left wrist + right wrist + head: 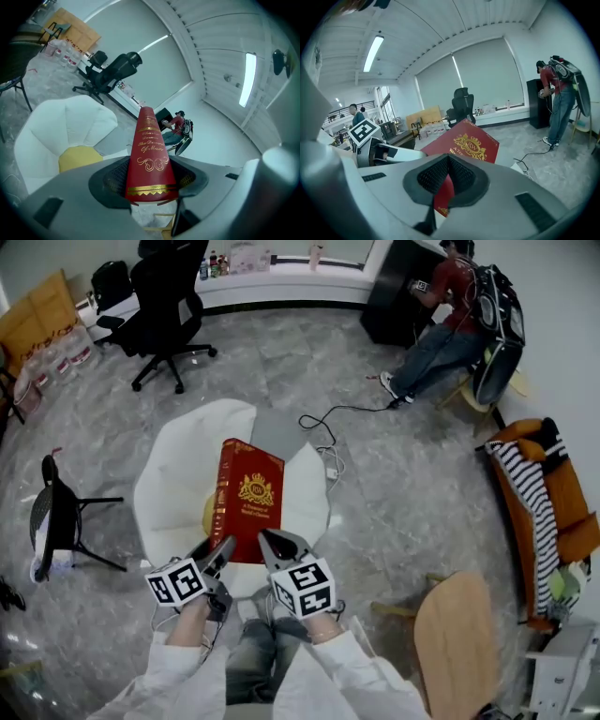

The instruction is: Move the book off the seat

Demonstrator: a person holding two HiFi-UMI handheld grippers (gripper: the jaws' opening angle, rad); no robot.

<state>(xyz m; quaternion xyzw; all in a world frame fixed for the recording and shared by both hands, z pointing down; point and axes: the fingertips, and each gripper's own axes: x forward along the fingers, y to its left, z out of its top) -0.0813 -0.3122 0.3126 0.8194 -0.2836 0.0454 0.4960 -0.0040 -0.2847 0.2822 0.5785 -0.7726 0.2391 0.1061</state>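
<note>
**Red book held up in both grippers, above the white seat**

Seen from the head view, a thick red book (247, 501) with a gold crest on its cover is held between two hand-held grippers. It hangs directly over a white, rounded seat (178, 474) that has a yellow cushion (208, 514) at its centre.

The left gripper (221, 549) holds the book at its near left corner. The left gripper view shows its jaws set fairly wide and pressed against both sides of the gold-lettered spine. The right gripper (272, 545) holds the near right corner. In the right gripper view its jaws are close together and pinch the edge of the cover.

In the left gripper view the seat and cushion lie off to the left and below, and the book does not appear to touch them. From this, the pick-up looks done: the book seems clear of the cushion, and both grips look firm.

The task does not look finished, because the book is over the seat and not beside it. What seems to be left is to carry the book sideways and set it down elsewhere. The grey marble floor (394, 484) around the seat is the nearest free place, and no other surface shows close by. Both pairs of jaws then need to let go.
</note>
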